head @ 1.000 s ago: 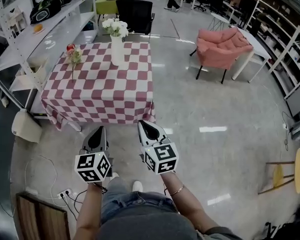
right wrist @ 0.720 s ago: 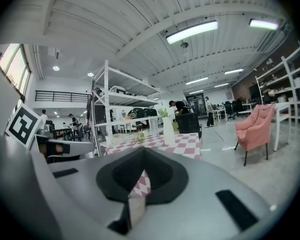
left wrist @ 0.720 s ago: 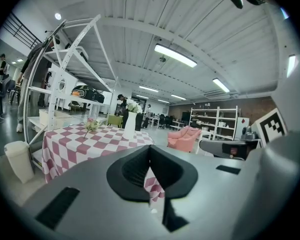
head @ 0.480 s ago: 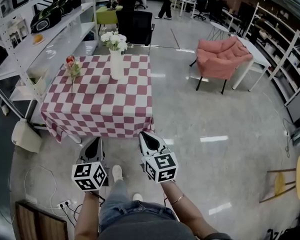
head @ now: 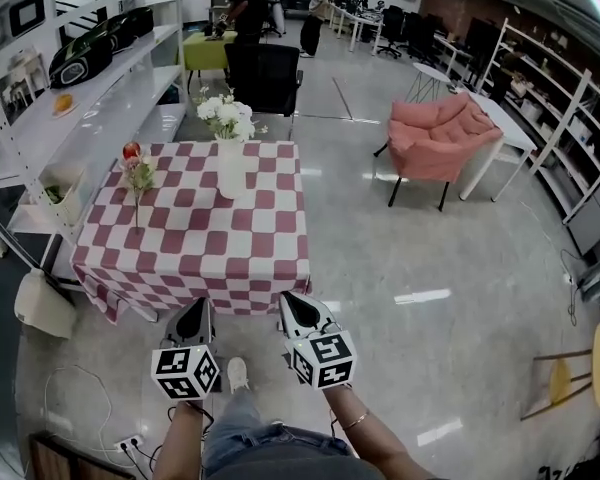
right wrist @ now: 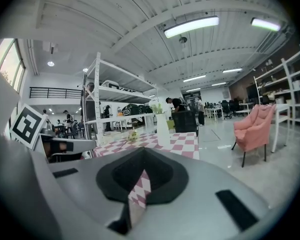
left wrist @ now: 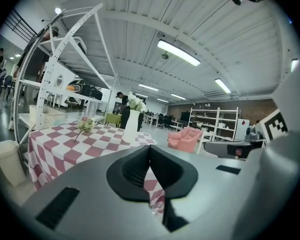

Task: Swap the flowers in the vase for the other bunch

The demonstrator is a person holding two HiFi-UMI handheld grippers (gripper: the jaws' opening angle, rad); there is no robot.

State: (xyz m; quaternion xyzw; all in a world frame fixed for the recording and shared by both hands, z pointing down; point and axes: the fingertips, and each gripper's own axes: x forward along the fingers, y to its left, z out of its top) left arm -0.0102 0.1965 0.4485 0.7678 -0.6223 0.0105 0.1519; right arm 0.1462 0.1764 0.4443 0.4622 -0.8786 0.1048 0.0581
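Fingers (left wrist: 132, 171) closed, empty on left gripper (head: 194, 308) and right gripper (head: 296, 304), facing checkered table (head: 205, 240) on glossy floor (head: 430, 238).

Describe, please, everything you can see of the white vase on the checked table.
The white vase is tall and slender, with a smooth surface that looks like ceramic. It stands upright on the far half of the pink-and-white checked tablecloth, roughly midway across it. A bunch of white flowers with green leaves fills its mouth. Nothing else touches it; the other bunch sits apart to its left.
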